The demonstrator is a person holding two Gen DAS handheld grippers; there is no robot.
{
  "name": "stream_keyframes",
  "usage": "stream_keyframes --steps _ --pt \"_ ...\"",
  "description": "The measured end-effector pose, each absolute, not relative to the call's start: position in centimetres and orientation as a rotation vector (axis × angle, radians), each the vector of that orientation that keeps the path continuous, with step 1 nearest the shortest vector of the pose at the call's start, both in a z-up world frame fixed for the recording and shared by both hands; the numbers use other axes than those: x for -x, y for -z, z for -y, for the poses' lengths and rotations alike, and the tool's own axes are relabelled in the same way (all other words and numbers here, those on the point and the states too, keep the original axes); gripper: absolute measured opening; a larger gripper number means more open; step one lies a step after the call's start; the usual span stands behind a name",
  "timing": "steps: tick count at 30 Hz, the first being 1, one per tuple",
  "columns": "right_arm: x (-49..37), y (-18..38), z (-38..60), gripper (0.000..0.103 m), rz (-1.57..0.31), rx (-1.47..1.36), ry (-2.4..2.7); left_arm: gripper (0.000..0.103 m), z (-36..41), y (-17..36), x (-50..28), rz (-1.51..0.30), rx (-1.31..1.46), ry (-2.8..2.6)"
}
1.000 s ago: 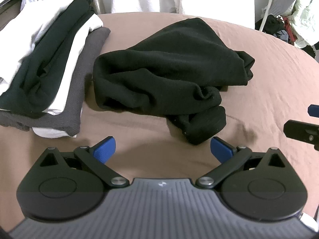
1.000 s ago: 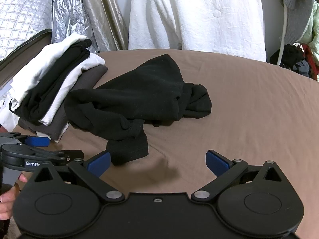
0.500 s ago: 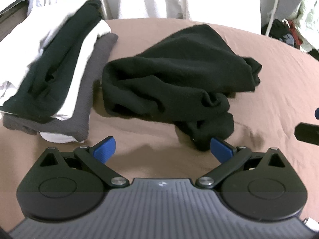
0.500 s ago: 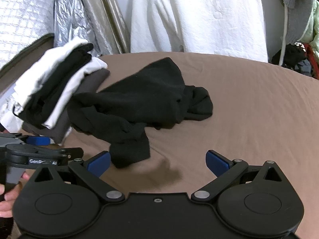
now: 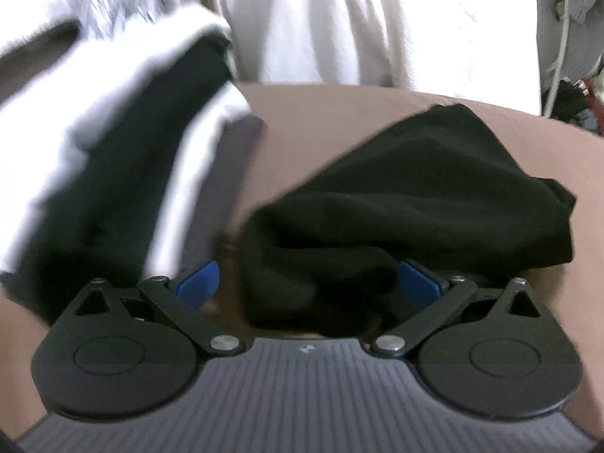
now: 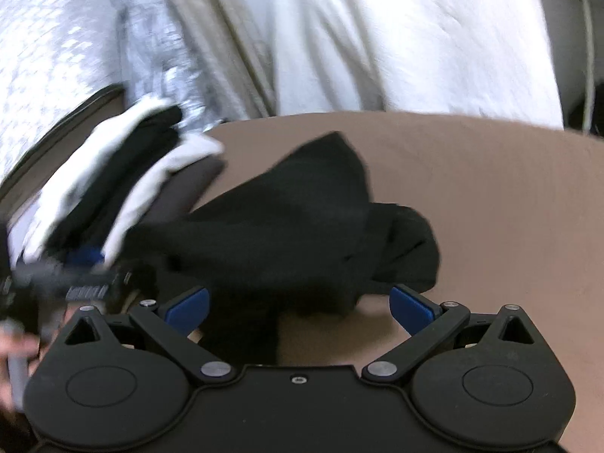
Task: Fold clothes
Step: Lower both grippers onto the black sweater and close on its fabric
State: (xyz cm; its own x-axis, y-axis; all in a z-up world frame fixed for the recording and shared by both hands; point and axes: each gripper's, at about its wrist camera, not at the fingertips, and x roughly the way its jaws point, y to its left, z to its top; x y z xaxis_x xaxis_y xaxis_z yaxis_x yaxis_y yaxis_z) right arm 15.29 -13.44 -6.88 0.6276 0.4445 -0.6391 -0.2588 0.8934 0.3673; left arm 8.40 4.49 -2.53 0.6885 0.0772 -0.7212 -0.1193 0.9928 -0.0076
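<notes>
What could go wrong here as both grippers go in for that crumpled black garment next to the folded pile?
1. The black garment is bunched in thick folds, so the open left gripper may pinch several layers, not one edge.
2. The folded stack leans right beside the garment; dragging the cloth could topple it.
3. The right gripper and the left gripper sit close together and might collide.

Surface is a rounded thing under a plain brown cover [image 6: 472,188], could be a bed or a table, can't tell. Two things sit right on it: a crumpled black garment [image 5: 434,188] around the middle, and at about 9 o'clock from it a stack of folded clothes [image 5: 124,143], white, black and grey layers. The two look just beside each other, maybe touching; too blurry to say.
</notes>
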Motion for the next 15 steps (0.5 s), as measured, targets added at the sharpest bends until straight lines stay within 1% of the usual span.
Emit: stream_keyframes --steps 2,4,8,11,15 --pt "-17.3 7.5 14.6 0.103 -0.811 -0.329 -0.385 0.103 -4.9 3.2 -9.2 -0.84 0.15 -0.048" --pt "-19.0 7.8 15.8 0.103 -0.825 -0.386 -0.362 0.103 -5.5 3.8 -9.3 -0.832 0.213 0.001" --pt "-20.5 8.2 17.2 0.103 -0.846 -0.427 -0.358 0.103 -5.3 6.6 -10.4 -0.815 0.191 0.014" --pt "-21.6 9.2 17.4 0.103 -0.853 -0.422 -0.367 0.103 -4.8 9.5 -11.4 -0.861 0.162 -0.038" --pt "-24.4 12.5 17.2 0.103 -0.894 -0.514 -0.369 0.103 -5.0 9.9 -11.5 -0.834 0.203 -0.037"
